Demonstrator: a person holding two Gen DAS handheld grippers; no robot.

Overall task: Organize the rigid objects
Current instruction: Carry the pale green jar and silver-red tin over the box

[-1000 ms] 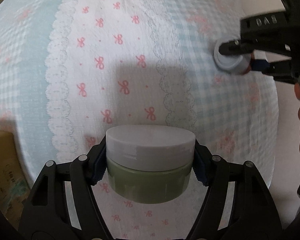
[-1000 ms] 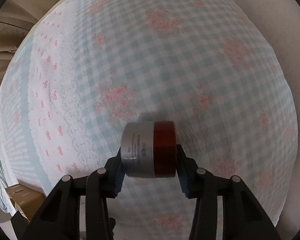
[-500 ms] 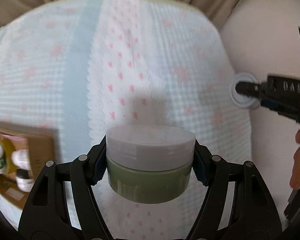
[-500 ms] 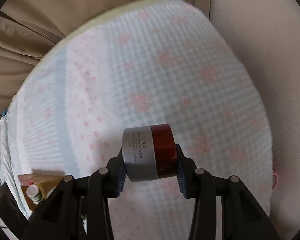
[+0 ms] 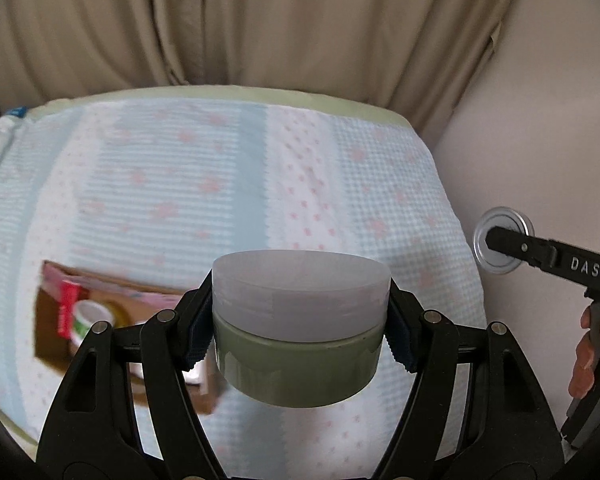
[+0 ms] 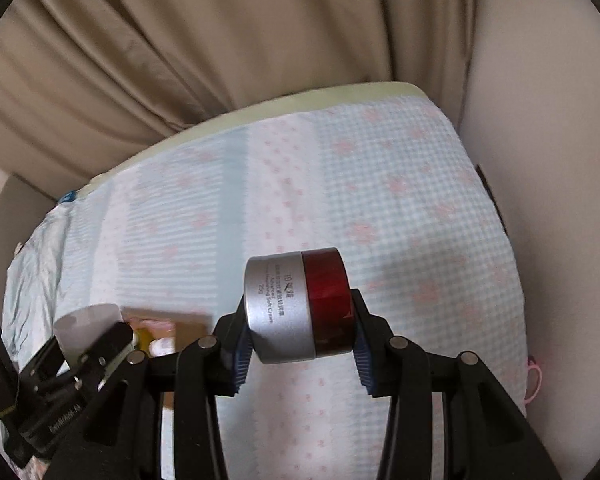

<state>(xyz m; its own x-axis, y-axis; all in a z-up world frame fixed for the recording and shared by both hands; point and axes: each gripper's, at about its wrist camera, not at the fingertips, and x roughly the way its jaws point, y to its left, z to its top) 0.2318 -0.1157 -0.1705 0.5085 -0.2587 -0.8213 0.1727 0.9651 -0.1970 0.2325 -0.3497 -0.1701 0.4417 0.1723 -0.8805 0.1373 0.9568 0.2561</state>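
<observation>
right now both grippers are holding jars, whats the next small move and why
Probably carry the left gripper with its green jar down-left toward the cardboard box. The box already holds bottles, the jar hangs above the bedspread clamped between both pads, and the right gripper grips the red jar farther away.

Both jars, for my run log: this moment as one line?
left hand-held gripper: shut on green jar | right hand-held gripper: shut on red jar | both above bed | cardboard box: left

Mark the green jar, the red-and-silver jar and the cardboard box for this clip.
green jar (image 5: 298, 364), left wrist view, green body below the lid
red-and-silver jar (image 6: 278, 312), right wrist view, silver side
cardboard box (image 5: 46, 332), left wrist view, left wall
</observation>
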